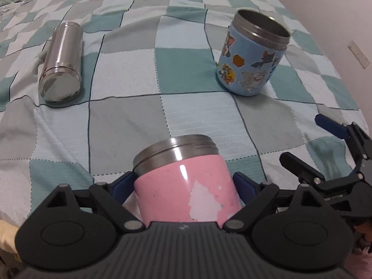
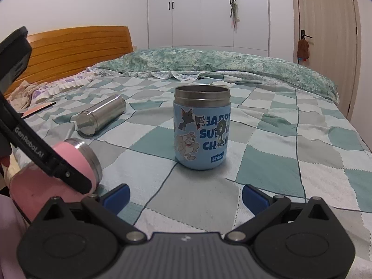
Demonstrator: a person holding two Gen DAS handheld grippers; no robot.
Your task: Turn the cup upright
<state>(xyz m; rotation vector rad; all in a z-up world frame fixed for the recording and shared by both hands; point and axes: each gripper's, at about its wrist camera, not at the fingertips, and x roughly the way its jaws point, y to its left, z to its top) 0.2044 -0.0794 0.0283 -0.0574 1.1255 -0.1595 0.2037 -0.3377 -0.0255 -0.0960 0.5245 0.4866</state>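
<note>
A pink cup (image 1: pixel 183 190) with a steel rim lies tilted between my left gripper's fingers (image 1: pixel 183 186), which are shut on its body; it also shows in the right wrist view (image 2: pixel 76 162), lifted and leaning rim-forward. A blue cartoon-sticker cup (image 1: pixel 252 53) stands upright and open on the bed at the right, also in the right wrist view (image 2: pixel 201 127). My right gripper (image 2: pixel 184 197) is open and empty, low over the bedspread in front of the blue cup; it also shows in the left wrist view (image 1: pixel 311 144).
A steel cylinder flask (image 1: pixel 61 62) lies on its side at the left, also in the right wrist view (image 2: pixel 101 115). The checked bedspread (image 1: pixel 130 121) covers the bed. A green quilt (image 2: pixel 232 65), wooden headboard (image 2: pixel 76 48) and wardrobe (image 2: pixel 209 11) stand behind.
</note>
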